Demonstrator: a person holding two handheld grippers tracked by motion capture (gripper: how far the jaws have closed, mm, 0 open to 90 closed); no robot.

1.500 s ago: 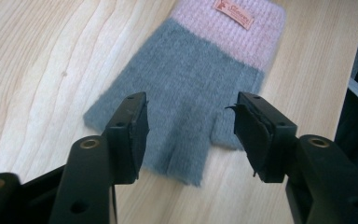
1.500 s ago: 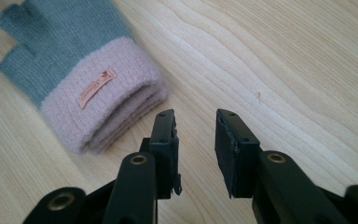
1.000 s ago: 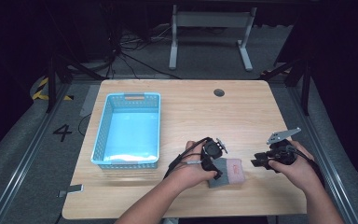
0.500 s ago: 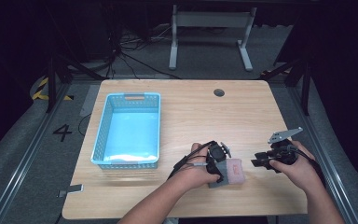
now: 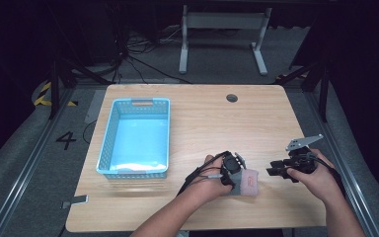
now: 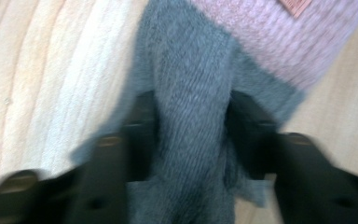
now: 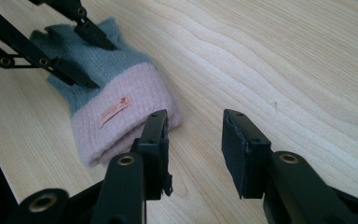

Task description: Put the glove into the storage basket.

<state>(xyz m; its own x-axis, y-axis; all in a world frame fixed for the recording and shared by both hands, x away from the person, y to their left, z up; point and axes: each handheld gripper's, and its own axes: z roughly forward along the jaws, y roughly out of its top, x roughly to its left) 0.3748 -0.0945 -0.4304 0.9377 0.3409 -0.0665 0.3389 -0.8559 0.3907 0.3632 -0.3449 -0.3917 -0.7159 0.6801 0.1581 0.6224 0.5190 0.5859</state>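
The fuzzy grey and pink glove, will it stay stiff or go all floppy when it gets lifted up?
Probably floppy: the glove is soft knit, and its grey part already bunches between the left tongs. It looks light, so it should lift easily. The fuzzy yarn likely grips rather than slips, and lying flat on the table it won't roll.

Floor [image 5: 39, 148] marking reads "4"; glove [image 7: 121, 112] tag seemingly illegible.

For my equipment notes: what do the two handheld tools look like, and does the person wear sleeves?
Both tools are black. The left tool trails a black cable. The right tool carries a grey three-cornered plate on top, and its jaws end in flat rectangular pads on pinned linkages. Both forearms are bare, with no sleeves.
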